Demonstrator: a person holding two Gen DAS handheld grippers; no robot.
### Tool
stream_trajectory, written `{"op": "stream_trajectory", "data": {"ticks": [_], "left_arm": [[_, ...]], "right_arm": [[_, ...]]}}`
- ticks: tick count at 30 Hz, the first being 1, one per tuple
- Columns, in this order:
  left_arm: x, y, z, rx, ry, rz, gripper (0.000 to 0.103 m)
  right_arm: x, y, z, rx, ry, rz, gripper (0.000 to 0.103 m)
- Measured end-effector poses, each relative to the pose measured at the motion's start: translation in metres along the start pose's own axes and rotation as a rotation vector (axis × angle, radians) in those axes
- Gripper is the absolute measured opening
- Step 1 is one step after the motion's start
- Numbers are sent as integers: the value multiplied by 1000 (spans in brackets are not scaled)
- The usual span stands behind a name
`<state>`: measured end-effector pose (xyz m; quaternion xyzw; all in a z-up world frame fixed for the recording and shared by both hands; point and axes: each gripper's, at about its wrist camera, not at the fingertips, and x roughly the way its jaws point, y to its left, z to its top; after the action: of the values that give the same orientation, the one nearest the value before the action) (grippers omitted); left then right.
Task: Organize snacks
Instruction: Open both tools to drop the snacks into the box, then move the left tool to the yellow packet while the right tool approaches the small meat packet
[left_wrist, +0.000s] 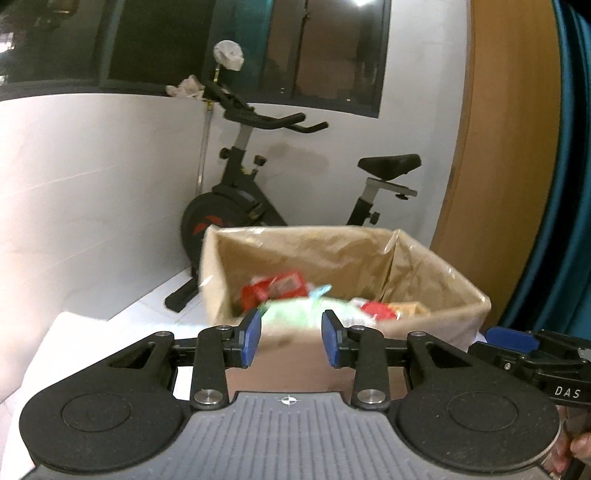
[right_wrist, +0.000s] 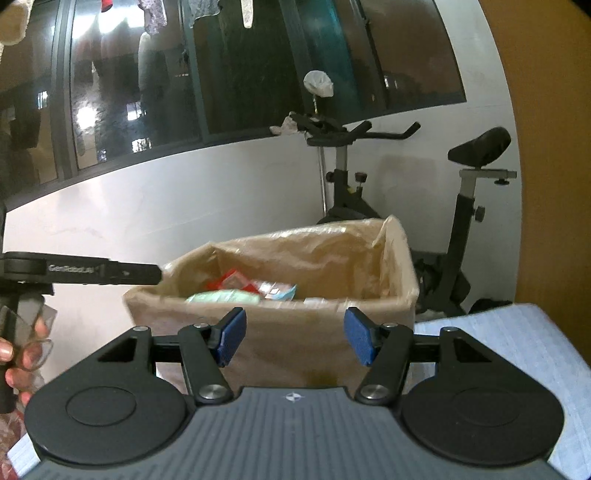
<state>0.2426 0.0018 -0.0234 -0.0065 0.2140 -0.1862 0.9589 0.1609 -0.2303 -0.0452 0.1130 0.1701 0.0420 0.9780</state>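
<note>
Nearest to each camera are the two tools. The left gripper (left_wrist: 291, 343) has its blue pads (left_wrist: 252, 341) spread apart with nothing between them, and the right gripper (right_wrist: 294, 339) stands the same way, jaws wide and empty. Both point forward at the same target, which I judge is because the person is between two picks and keeps the fingers ready.

Just beyond the fingertips stands the cardboard box (left_wrist: 280, 363), lined with a clear plastic bag (left_wrist: 436, 273) that folds over its rim. The lining probably keeps crumbs off the cardboard and lets the whole content be lifted out later. Inside lie the snacks (left_wrist: 275, 288): red packets (right_wrist: 227, 281), a pale green packet (left_wrist: 291, 314) near the front wall, and some lighter ones to the right. The picture is blurred there, so I cannot tell the exact kinds.

The box seems to sit on a light padded surface (right_wrist: 517, 339), close to the person so both tools can reach over its near wall. No loose snack is visible outside the box, so much of the sorting may be done, or the next item lies out of view.

Behind the box, an exercise bike (left_wrist: 236, 206) stands against the white wall (left_wrist: 92, 184), and dark windows (right_wrist: 147, 92) are above.
</note>
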Motion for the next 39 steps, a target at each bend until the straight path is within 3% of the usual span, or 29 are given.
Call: {"op": "stream_trajectory", "data": {"ticks": [5,9,18,23,26,39], "left_arm": [[-20,11,-33,-43,49,46,38],[-29,21,-55,-105,100,63,38],[-39,25,-86,-144,137,95,38],[-40,31,-95,-169,159,106,38],[-41,36,-101,-188,169,123,38],[-41,53,-125,-267,224,184,38]], "right_arm": [[-7,6,-29,-1,98,16,63],[-3,10,-60,35,229,11,63],[19,17,-117,108,513,15,63],[28,22,-133,117,605,10,63],[33,26,-144,101,638,11,64],[51,58,-155,-184,585,-3,63]]}}
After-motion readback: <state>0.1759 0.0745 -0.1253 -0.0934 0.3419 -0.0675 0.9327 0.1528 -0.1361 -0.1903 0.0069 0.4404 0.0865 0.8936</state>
